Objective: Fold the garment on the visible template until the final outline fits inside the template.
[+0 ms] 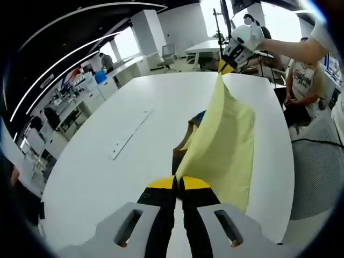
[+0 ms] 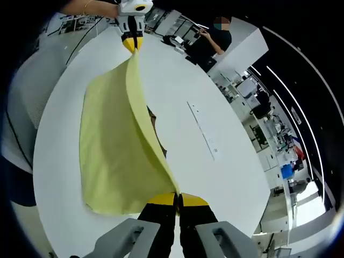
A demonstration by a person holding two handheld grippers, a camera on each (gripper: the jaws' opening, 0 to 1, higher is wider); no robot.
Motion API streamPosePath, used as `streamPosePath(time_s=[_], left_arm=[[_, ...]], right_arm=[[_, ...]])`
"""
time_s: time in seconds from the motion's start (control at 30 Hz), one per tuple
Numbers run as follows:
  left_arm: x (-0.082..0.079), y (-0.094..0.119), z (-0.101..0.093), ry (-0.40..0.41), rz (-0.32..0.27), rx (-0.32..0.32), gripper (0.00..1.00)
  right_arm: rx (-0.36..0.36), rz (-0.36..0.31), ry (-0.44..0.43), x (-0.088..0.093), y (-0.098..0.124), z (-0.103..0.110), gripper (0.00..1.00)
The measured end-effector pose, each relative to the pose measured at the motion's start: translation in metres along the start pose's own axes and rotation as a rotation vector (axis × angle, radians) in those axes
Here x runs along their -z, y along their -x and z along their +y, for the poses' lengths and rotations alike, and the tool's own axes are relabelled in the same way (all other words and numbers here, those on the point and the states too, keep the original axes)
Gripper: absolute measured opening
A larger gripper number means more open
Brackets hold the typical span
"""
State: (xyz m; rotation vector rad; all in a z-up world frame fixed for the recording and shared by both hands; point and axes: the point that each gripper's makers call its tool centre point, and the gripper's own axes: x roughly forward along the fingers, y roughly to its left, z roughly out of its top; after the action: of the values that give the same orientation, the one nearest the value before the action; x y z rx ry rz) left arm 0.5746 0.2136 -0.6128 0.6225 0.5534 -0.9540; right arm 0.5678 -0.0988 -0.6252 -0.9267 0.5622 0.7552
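My left tool (image 1: 178, 184) has its yellow-tipped jaws pressed together on one corner of the yellow garment (image 1: 223, 145), which rises out of the jaws right at the bottom middle of the left gripper view. My right tool (image 2: 178, 200) is clamped the same way on the opposite corner, the cloth fanning up and to the left from its tips in the right gripper view.

Between the two tools the garment is stretched into a raised fold, its top edge running taut from one tool to the other (each tool shows at the far end of the other's view, pinching the cloth at a point). The rest of the fabric drapes down from that edge and lies on the white surface (image 1: 107, 172), near the surface's edge.

Under the lifted cloth I see a dark brownish shape with a bit of blue (image 1: 200, 115) lying on the surface; I cannot tell what it is. Further out on the surface, well apart from the garment, lies a long pale strip (image 1: 131, 134) with small marks along it.

Beyond the surface, a person in a dark top (image 2: 212, 40) stands by the far corner in the right gripper view, and another person (image 1: 303, 86) sits past the edge in the left gripper view. Desks and windows fill the background.
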Motion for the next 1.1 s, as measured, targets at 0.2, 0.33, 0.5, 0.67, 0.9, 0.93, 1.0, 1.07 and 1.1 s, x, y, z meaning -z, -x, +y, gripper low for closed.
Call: streamPosePath(time_s=[0.2,0.33,0.5,0.67,0.9,0.93,1.0,1.07,1.1], left_arm=[[0.006,-0.022,0.014,0.034,0.018,0.006,0.00],[0.014,-0.039,0.023,0.095,0.032,-0.002,0.00],[0.031,-0.059,0.029,0.151,0.069,-0.004,0.00],[0.047,-0.075,0.034,0.214,0.079,0.003,0.00],[0.067,-0.096,0.039,0.295,0.094,0.011,0.00],[0.070,-0.099,0.039,0.297,0.097,0.017,0.00],[0.074,-0.102,0.039,0.306,0.105,0.020,0.00],[0.081,-0.107,0.038,0.315,0.116,0.024,0.00],[0.083,-0.108,0.038,0.316,0.121,0.027,0.00]], right_arm=[[0.038,0.032,-0.044,0.007,-0.022,-0.014,0.00],[0.040,0.068,-0.067,0.014,-0.038,-0.014,0.00],[0.013,0.057,-0.139,0.019,-0.059,-0.016,0.00],[-0.003,0.055,-0.185,0.024,-0.078,-0.017,0.00],[-0.036,0.065,-0.229,0.035,-0.110,-0.012,0.00],[-0.032,0.060,-0.240,0.035,-0.113,-0.012,0.00],[-0.041,0.059,-0.250,0.038,-0.119,-0.010,0.00],[-0.056,0.072,-0.253,0.043,-0.127,-0.005,0.00],[-0.066,0.079,-0.254,0.045,-0.131,-0.002,0.00]])
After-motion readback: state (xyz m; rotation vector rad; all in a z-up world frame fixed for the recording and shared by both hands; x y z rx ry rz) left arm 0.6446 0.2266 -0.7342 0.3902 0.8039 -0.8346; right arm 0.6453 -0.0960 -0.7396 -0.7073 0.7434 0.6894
